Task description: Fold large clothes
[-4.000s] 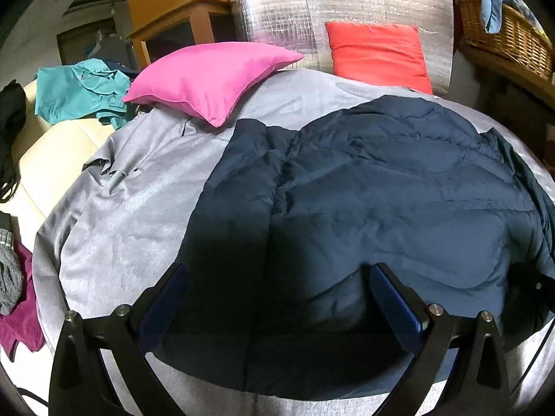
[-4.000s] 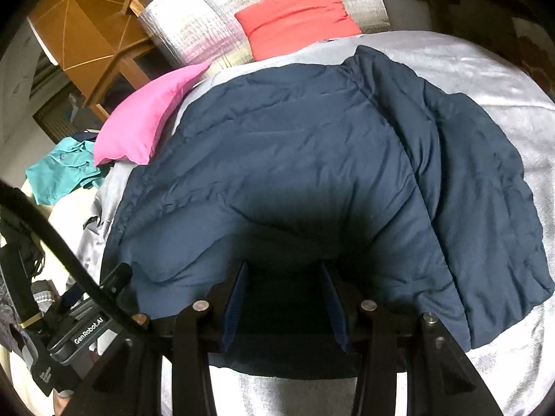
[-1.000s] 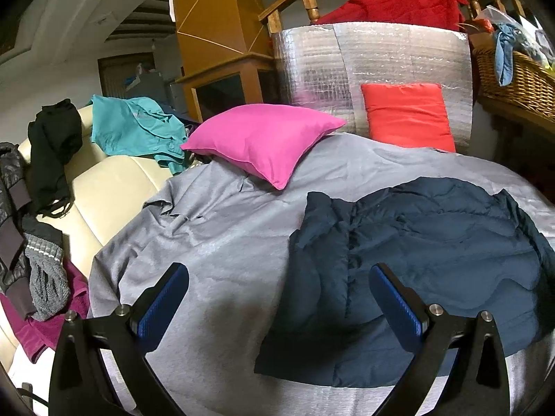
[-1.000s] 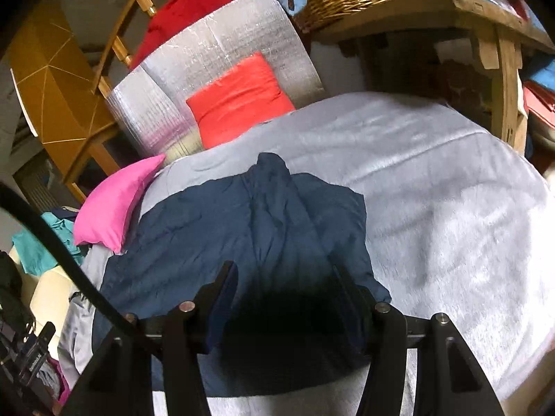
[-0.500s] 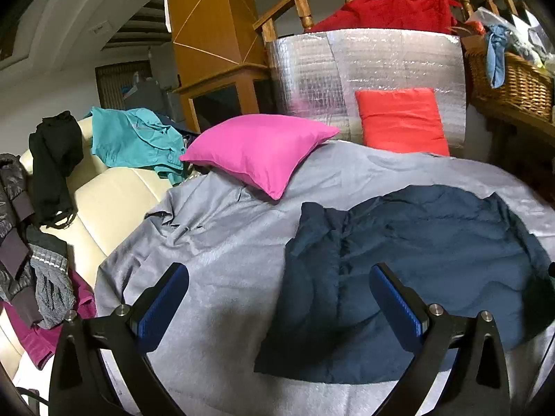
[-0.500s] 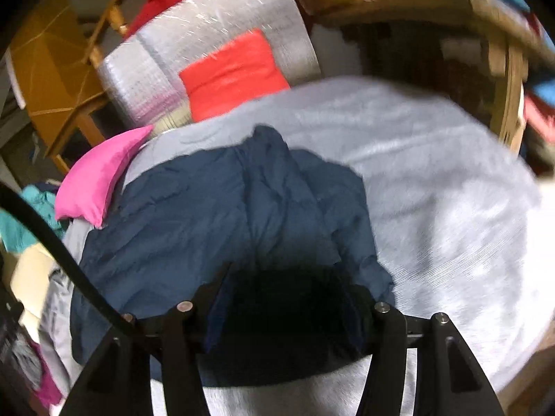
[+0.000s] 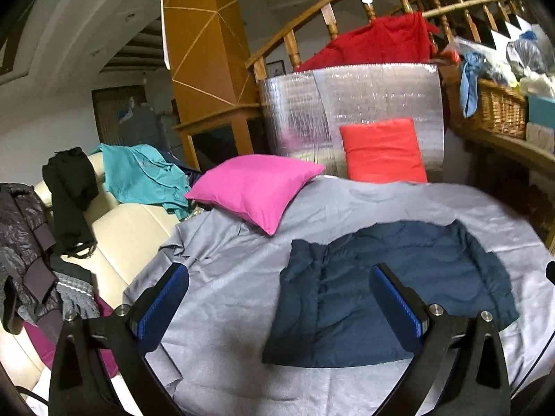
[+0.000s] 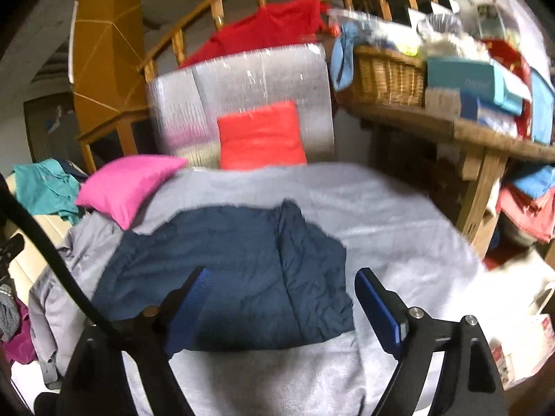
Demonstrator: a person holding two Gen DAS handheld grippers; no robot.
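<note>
- On the grey sheet (image 7: 347,204) of the bed, in the left wrist view, the dark blue jacket (image 7: 388,287) lies flat, ahead and to the right of the left tool (image 7: 279,298); its long side runs left to right across the view, with the folded thicker edge on its left
- The left tool stands wide open with nothing between its blue pads (image 7: 163,305), raised clear of the cloth; only its right finger lines up over the jacket, the left one over bare sheet
- A pink pillow (image 7: 256,187) lies beyond the jacket, apart from it
- In the right wrist view, somewhat blurred, the jacket (image 8: 236,270) sits straight ahead of the right tool (image 8: 281,298), its near hem just beyond the finger tips
- The right tool is also open and empty, both fingers framing the jacket's near edge, so I judge this hand the nearer and better centred for the next fold
</note>
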